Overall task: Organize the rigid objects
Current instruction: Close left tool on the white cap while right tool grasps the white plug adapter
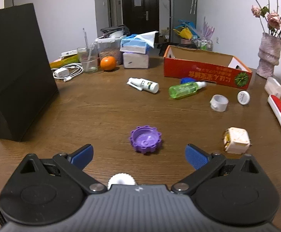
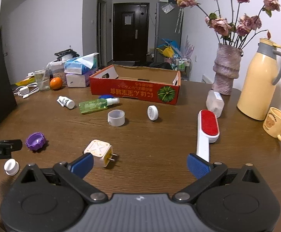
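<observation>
Both grippers are spread wide, holding nothing. The purple cap [image 1: 145, 142] lies just ahead between the left gripper [image 1: 139, 155] fingers. The plug [image 2: 99, 153] touches the right gripper [image 2: 139, 163] left finger. Far ahead, the red box [image 2: 134, 90] seems empty, though its floor is partly hidden.

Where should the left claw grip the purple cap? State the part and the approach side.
Grip the purple cap across its ridged outer rim, coming down from above. It lies flat with the hollow side up, clear of the other things, and it sits ahead of and between the open fingers of the left claw.
</observation>
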